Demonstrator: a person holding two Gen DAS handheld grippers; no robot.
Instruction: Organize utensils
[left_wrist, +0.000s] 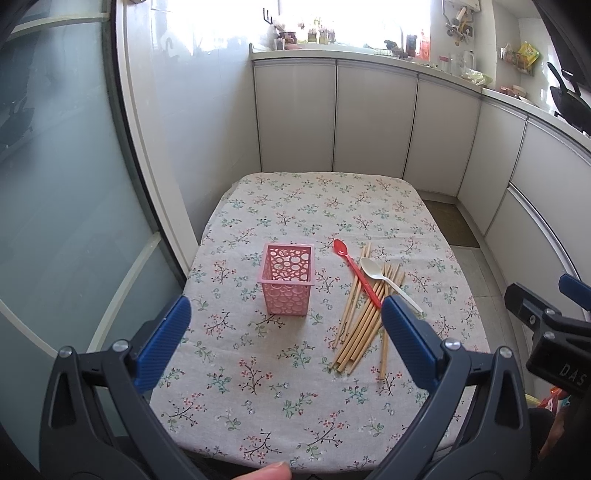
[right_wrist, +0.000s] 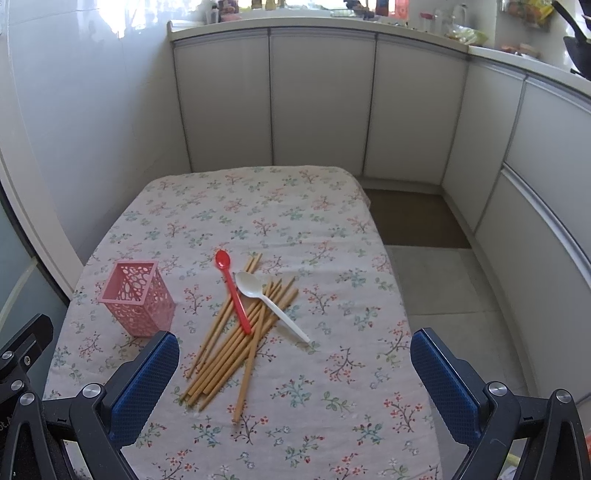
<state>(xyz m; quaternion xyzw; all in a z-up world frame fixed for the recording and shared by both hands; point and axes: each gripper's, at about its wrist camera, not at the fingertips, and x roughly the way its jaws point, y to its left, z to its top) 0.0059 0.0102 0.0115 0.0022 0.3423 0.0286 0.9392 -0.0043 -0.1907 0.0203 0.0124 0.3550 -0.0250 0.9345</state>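
- Left wrist view: left gripper spread wide, holding nothing, above the table's near end; holder upright just ahead, between the fingers.
- Right wrist view: right gripper also spread wide and empty; chopsticks piled straight ahead, red spoon and white spoon lying across them.
- Likely first step: lift a spoon off the top. Best pinched mid-handle, raised clear of the sticks, dropped handle-down into the holder.
- Holder light, likely to tip; worth steadying with the left.
- Only in left view: a fingertip at the bottom edge, right gripper's body to the right.
- Only in right view: the whole pile unblocked.
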